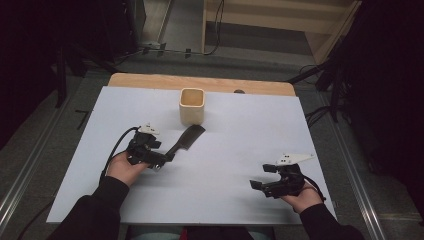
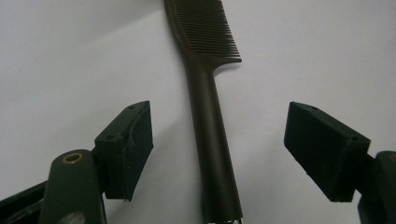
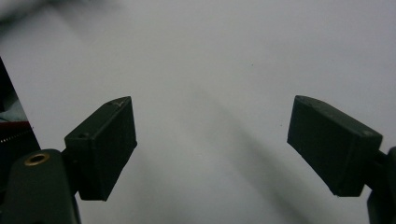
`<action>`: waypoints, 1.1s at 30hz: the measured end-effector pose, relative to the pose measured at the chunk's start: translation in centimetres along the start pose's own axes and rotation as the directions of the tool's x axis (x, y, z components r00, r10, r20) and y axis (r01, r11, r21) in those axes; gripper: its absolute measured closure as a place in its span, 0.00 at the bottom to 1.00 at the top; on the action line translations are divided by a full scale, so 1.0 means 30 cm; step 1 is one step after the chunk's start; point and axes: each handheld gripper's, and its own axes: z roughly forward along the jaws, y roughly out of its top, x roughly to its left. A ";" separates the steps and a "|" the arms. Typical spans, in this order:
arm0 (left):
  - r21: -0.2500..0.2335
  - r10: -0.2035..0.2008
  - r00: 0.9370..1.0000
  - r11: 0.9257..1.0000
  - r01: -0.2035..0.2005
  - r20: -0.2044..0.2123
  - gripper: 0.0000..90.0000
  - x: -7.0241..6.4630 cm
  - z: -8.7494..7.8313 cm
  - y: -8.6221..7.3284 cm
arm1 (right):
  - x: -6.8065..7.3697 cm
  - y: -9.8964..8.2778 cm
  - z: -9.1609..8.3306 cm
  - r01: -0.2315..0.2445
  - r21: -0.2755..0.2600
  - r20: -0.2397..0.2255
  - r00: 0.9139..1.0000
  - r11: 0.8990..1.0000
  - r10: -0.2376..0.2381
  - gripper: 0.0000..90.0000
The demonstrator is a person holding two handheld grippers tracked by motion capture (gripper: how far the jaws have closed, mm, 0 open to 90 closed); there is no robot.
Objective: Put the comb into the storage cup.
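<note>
A dark comb lies flat on the white sheet, its toothed end near a beige square cup. My left gripper is at the handle end of the comb, open, with the handle running between the two jaws and touching neither. My right gripper hovers over bare sheet at the right front, open, with nothing between its pads.
The cup stands upright at the back middle of the sheet, just behind the comb's teeth. A wooden table edge shows behind the sheet. Metal rails run along both sides of the table, with cables on the floor beyond.
</note>
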 end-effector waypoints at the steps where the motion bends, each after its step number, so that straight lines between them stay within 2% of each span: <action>1: 0.006 -0.002 1.000 1.000 0.002 -0.003 0.27 0.000 0.004 -0.005 | 0.000 0.000 0.000 0.000 0.000 0.000 1.000 1.000 0.000 0.15; 8: 0.042 -0.001 1.000 0.999 0.002 -0.017 0.27 0.003 0.025 -0.032 | 0.001 0.001 0.000 -0.001 0.001 0.000 1.000 1.000 0.001 0.15; 11: 0.072 0.022 0.999 0.997 -0.020 -0.029 0.27 -0.003 0.036 -0.040 | 0.002 0.002 0.003 0.000 0.002 -0.001 1.000 1.000 0.000 0.15; 14: 0.065 0.041 0.998 0.997 -0.038 -0.050 0.27 -0.015 0.038 -0.047 | 0.001 0.001 0.001 0.000 0.003 0.001 1.000 1.000 0.000 0.15; 16: 0.051 0.039 0.998 0.998 -0.037 -0.041 0.26 -0.016 0.040 -0.053 | 0.000 0.001 -0.001 0.002 0.000 0.001 1.000 1.000 -0.002 0.15; 17: 0.037 0.037 0.999 0.999 -0.036 -0.032 0.22 -0.017 0.043 -0.058 | 0.000 0.000 -0.001 0.002 0.001 0.002 1.000 1.000 -0.002 0.15; 18: 0.038 0.045 0.998 0.998 -0.044 -0.038 0.20 -0.020 0.043 -0.060 | 0.001 0.000 0.000 0.002 0.002 0.001 1.000 1.000 -0.002 0.15; 22: 0.040 0.094 0.992 0.995 -0.091 -0.079 0.20 -0.039 0.049 -0.070 | 0.003 -0.001 -0.001 0.000 0.004 0.002 1.000 1.000 0.000 0.15; 24: 0.049 0.123 0.986 0.992 -0.118 -0.109 0.20 -0.055 0.055 -0.072 | 0.002 -0.002 -0.002 -0.003 0.006 0.003 1.000 1.000 0.003 0.15; 26: 0.065 0.160 0.977 0.986 -0.152 -0.138 0.20 -0.070 0.059 -0.077 | 0.002 -0.002 -0.003 -0.007 0.006 -0.001 1.000 1.000 0.007 0.15; 29: 0.053 0.147 0.978 0.989 -0.141 -0.145 0.24 -0.075 0.053 -0.084 | 0.004 0.000 -0.002 -0.015 -0.001 -0.007 1.000 1.000 0.015 0.15; 31: 0.048 0.148 0.979 0.989 -0.142 -0.144 0.29 -0.077 0.047 -0.087 | 0.010 0.002 0.006 0.001 0.007 -0.007 1.000 1.000 -0.001 0.15; 32: 0.048 0.148 0.978 0.989 -0.142 -0.148 0.37 -0.080 0.044 -0.089 | 0.012 -0.001 0.012 0.027 0.035 0.013 1.000 0.999 -0.028 0.15; 33: 0.046 0.147 0.978 0.989 -0.142 -0.147 0.37 -0.080 0.043 -0.090 | 0.012 -0.001 0.012 0.027 0.035 0.013 1.000 0.999 -0.028 0.15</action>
